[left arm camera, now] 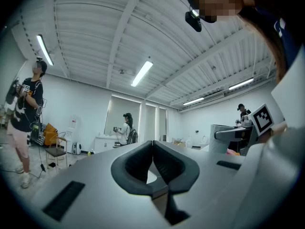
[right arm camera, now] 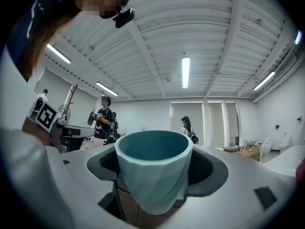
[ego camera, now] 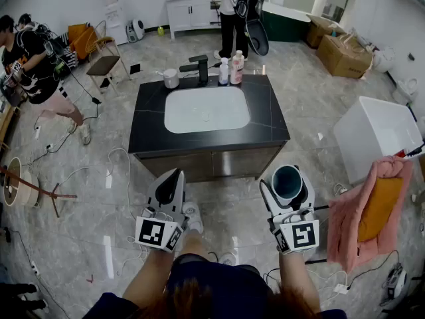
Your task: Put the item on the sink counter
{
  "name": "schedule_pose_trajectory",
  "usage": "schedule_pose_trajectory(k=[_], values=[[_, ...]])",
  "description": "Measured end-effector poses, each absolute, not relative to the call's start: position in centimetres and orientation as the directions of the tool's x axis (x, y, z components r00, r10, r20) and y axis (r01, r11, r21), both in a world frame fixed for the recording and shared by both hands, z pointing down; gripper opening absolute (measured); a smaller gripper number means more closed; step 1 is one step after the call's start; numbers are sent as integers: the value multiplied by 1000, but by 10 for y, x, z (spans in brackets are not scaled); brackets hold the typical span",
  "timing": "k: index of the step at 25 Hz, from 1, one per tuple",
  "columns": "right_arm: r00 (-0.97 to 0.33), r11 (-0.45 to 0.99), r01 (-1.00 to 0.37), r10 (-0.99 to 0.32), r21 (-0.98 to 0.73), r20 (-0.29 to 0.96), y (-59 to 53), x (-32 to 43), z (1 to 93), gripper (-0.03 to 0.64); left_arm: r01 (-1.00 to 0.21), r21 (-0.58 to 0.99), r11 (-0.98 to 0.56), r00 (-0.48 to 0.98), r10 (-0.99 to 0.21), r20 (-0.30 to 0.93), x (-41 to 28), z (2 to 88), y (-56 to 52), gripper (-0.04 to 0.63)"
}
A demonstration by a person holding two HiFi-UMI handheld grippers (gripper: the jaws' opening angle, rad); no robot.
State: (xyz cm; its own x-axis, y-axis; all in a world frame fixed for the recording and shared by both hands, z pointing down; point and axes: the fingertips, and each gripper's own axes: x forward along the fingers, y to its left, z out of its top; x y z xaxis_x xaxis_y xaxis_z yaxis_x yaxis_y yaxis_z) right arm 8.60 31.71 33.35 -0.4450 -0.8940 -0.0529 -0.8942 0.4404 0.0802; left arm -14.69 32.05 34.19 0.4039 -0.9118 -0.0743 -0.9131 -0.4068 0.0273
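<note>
- A person in a black top stands at the far left on the floor, with a chair just beside.
- The left gripper hangs over the floor on the near side of the tabletop. In the left gripper view its jaws are pressed together with nothing between them.
- The tabletop is dark and carries a white basin sunk in its middle.
- Along the tabletop's far edge, from left to right, stand a grey tumbler, a dark tap and two bottles. The bottles are close together and upright.
- Beyond the tabletop, a second person stands near a white cabinet.
- The right gripper is level with the left one, also short of the tabletop. Its jaws stand wide and are clamped on a teal cup.
- In the right gripper view the cup sits upright with its mouth open, and the dark pads press on both its sides.
- The cup is in the air over the floor, apart from the tabletop.
- To the right lie a white tub and a pink towel draped over something orange. Cardboard boxes sit farther back.
</note>
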Motion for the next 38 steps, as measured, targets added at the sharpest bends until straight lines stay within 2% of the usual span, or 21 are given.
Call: schedule_pose_trajectory(k=[7,18,33,38], values=[[-432,428,-901,-899,73,-66,387,118,327,400,-911,13,-413,410,-907,-93,-112,331,392,21],[-432,429,-902,-899,56,-72,429,104,321,402,-906,13,-423,420,-902,-99,-122,325,435,21],[-434,434,-901,-895,31,-102,433,112,311,402,-908,1,-420,417,-903,-105,-117,326,436,21],[-445,449,-893,-883,8,-147,417,94,301,402,-902,2,-431,428,-896,-116,-127,327,415,21]])
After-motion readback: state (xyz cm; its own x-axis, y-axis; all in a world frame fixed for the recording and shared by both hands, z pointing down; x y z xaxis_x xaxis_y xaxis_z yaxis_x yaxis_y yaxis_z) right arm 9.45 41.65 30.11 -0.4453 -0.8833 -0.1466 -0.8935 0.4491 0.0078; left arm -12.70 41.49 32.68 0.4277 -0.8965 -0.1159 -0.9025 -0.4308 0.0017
